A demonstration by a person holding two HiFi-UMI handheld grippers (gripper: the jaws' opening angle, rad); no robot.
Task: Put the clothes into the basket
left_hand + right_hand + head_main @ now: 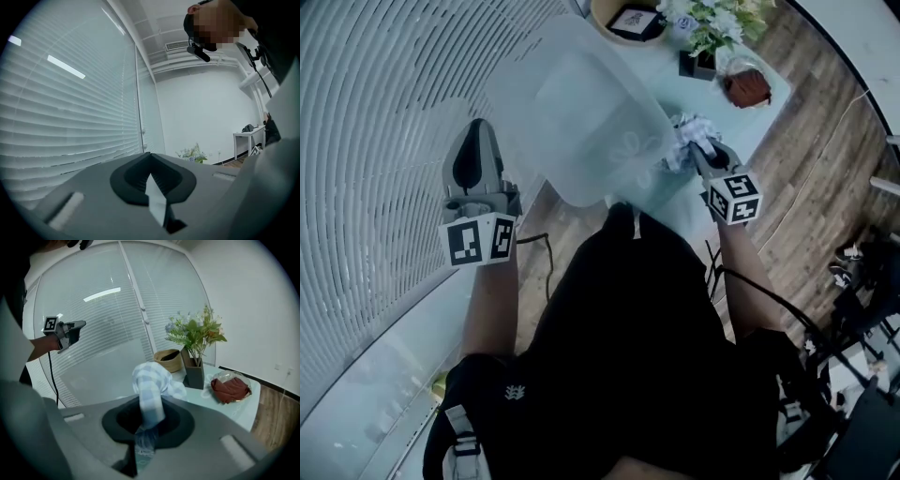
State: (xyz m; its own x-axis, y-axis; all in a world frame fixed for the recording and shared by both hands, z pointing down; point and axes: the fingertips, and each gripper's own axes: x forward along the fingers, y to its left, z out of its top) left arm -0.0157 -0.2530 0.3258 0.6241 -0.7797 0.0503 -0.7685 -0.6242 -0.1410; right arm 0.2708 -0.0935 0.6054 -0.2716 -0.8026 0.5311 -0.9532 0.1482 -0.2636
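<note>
Over table (761, 109), downward-tilted right gripper (699, 148) clamps checked cloth (149, 380).

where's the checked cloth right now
The checked cloth is pinched in the right gripper, at the right of the head view, held up at the near side of the glass table, with the plant pot and wicker basket beyond it.

Support: pale glass-topped table (581, 103) on a wood-plank floor (806, 178) | Far end: woven basket (169, 360) with a black-and-white card (635, 21) inside | Beside basket: dark square planter (194, 373) of white flowers and greenery (194, 331) | Just beside planter: clear glass dish (245, 398) holding a red-brown cloth (229, 387)
</note>
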